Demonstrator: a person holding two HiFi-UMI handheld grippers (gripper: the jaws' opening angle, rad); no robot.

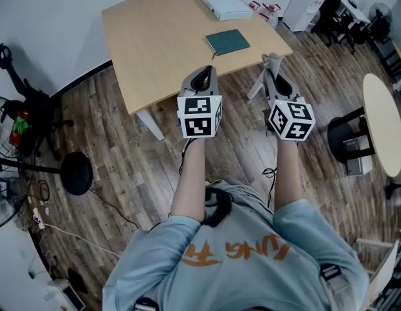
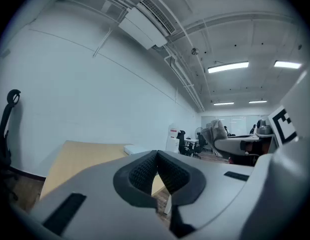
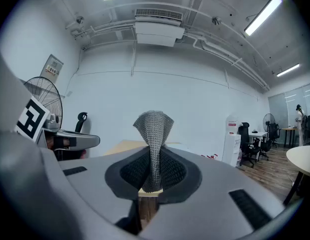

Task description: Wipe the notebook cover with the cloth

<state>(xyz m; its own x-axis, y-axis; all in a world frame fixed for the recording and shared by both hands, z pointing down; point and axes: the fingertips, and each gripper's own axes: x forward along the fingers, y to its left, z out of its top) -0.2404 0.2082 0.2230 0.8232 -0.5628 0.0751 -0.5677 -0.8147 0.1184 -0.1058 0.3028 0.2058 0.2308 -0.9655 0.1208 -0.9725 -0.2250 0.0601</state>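
The left gripper [image 2: 157,158] has its fingers pressed together, the two ribbed black pads meet at the tips, and nothing is between them. The right gripper [image 3: 154,159] has its fingers clenched on the cloth [image 3: 153,126], a grey knitted piece that is pinched at its lower part and stands up above the pads in a folded shape. In the head view both grippers are held side by side in front of the person, close to the front edge of the wooden counter [image 1: 148,44], and the cloth sticks out ahead of the right one. The notebook [image 1: 227,41], with a dark teal cover, lies closed and flat on the counter, ahead of the two grippers and apart from the cloth; neither gripper touches it. Farther back on the counter lies a white box [image 1: 225,4]. Each gripper carries a marker cube [image 1: 200,115] with black and white squares; these are patterns, not words. The person's light blue shirt [image 1: 252,264] has orange characters on it, but they cannot be read with certainty. In the right gripper view a small poster [image 3: 53,67] hangs on the wall, and its print is too small to read.
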